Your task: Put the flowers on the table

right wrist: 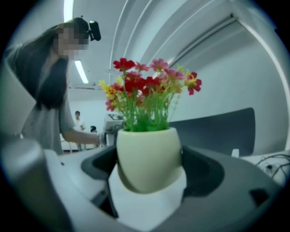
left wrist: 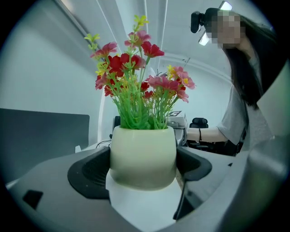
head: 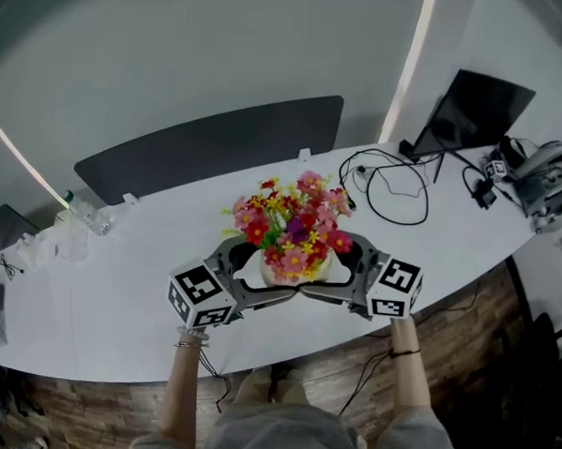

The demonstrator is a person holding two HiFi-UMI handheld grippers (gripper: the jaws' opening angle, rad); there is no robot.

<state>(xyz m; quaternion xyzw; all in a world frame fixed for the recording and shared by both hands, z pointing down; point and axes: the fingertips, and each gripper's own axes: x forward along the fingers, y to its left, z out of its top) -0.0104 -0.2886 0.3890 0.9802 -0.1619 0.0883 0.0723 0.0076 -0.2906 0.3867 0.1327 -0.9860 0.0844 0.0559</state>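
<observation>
Markings: black-and-white square markers are carried on each claw's cube.
Left claw (head: 244,264): spread about pot-wide, with both jaws pressed against the pot (left wrist: 142,156) at its sides.
Right claw (head: 352,265): spread alike and clamped on the same pot from the opposite side.
Flowers (head: 290,224): red, pink and yellow blooms on green stems, set upright in the cream, rounded pot.
Place: centre of the head view, at the white counter's (head: 118,285) near edge; whether the pot rests on it cannot be told.

- Bunch of red, pink and yellow flowers (left wrist: 118,63) on green stems.
- Smooth rounded pot (left wrist: 143,156): pale cream, perhaps faintly green.
- Curved tabletop (head: 118,295): plain white.
</observation>
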